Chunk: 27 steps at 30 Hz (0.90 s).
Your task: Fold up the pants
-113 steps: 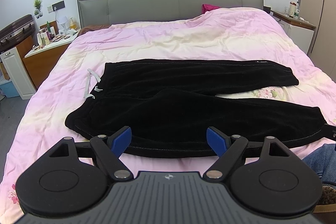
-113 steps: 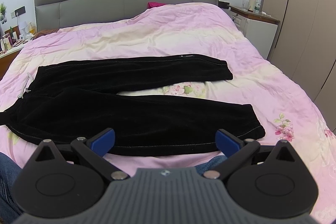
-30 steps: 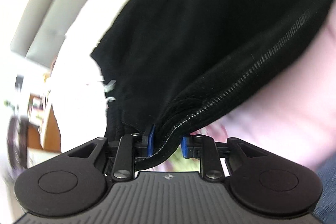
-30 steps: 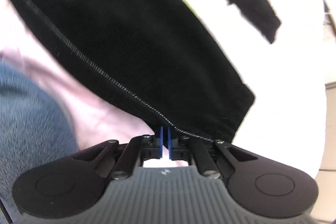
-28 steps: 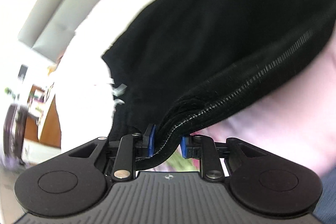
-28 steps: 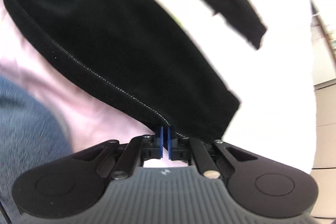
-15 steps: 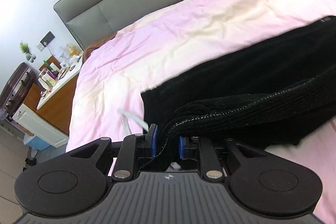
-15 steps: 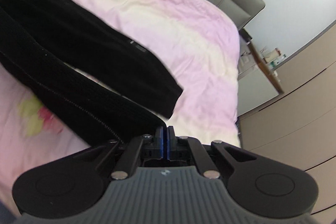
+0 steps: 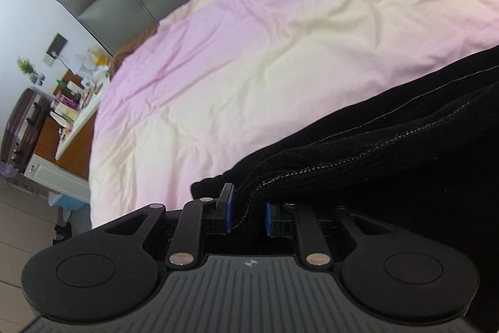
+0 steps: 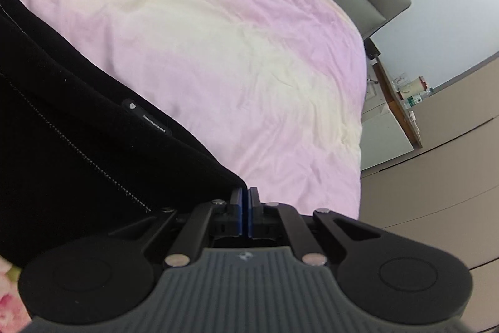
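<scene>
The left gripper pinches the black pants (stitched seam showing) above the pink duvet.

Left claw and right claw clamped

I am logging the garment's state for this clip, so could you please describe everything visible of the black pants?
The pants are black, of a soft, fuzzy knit-like fabric with pale stitched seams and a small dark label patch near one edge in the right wrist view. They lie on the pink and cream bedspread, one layer folded over another. The left gripper pinches a thick bunched seam edge; the right gripper is shut on a thin corner. The waist and cuffs cannot be made out.
</scene>
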Available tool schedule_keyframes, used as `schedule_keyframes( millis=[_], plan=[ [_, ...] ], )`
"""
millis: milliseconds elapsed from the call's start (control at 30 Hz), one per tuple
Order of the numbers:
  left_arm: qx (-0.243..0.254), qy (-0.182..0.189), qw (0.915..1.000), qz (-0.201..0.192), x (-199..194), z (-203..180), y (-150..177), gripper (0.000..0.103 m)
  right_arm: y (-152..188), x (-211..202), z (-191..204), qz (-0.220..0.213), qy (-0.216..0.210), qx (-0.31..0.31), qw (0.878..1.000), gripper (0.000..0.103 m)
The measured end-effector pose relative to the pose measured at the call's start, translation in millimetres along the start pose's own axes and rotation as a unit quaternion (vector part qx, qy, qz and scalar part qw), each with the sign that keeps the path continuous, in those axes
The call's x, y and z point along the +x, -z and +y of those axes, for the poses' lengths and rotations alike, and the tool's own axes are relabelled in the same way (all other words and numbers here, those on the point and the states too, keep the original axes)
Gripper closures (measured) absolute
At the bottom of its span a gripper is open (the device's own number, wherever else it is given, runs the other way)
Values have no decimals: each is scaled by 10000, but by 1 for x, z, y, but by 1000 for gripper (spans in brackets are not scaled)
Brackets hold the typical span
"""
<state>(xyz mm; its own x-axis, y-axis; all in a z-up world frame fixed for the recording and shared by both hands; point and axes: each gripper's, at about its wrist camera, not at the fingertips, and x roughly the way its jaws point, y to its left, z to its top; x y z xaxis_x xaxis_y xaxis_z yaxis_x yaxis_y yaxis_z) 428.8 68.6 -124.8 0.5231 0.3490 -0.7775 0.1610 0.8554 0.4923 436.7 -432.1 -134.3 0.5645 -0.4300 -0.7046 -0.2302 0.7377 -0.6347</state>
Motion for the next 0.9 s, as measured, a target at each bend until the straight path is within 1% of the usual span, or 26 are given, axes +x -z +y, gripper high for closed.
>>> schedule_keyframes(
  millis=[100, 200, 267, 333, 400, 433, 500, 567, 667, 733, 767, 867, 900],
  plan=[
    [45, 33, 9999, 123, 19, -7, -5, 81, -14, 30, 9, 147, -81, -45, 9998, 103],
    [-85, -27, 10000, -21, 25, -7, -8, 81, -22, 52, 16, 265, -125, -129, 9995, 103],
    [-141, -44, 9998, -145, 20, -5, -10, 81, -27, 63, 19, 328, -113, -156, 9993, 103],
    [-332, -17, 9991, -257, 6, 4, -12, 82, -30, 66, 19, 311, -50, -148, 9994, 103],
    [-327, 77, 9988, -348, -4, 14, -16, 82, -34, 57, 15, 220, 17, -137, 9997, 103],
    [-300, 142, 9990, -313, -2, 17, -19, 82, -36, 52, 12, 179, 32, -201, 9996, 103],
    [-257, 252, 9992, -170, 12, 17, -27, 82, -39, 53, 6, 155, -40, -244, 9996, 103],
    [-301, 306, 9990, -86, 30, 10, -34, 81, -46, 66, 6, 256, -180, -233, 9992, 103],
    [-363, 171, 9992, 10, 54, -6, -39, 81, -55, 92, 21, 467, -90, -204, 9987, 103],
    [-419, 186, 9989, 58, 65, -10, -40, 81, -58, 106, 32, 534, 20, -238, 9983, 103],
    [-377, 202, 9990, 120, 71, -13, -40, 80, -59, 112, 34, 571, 38, -173, 9982, 103],
    [-304, 106, 9994, 161, 80, -17, -38, 70, -61, 128, 41, 712, -20, 11, 9975, 103],
    [-269, 45, 9995, 159, 80, -18, -37, 62, -61, 130, 43, 701, 9, -15, 9975, 103]
  ],
)
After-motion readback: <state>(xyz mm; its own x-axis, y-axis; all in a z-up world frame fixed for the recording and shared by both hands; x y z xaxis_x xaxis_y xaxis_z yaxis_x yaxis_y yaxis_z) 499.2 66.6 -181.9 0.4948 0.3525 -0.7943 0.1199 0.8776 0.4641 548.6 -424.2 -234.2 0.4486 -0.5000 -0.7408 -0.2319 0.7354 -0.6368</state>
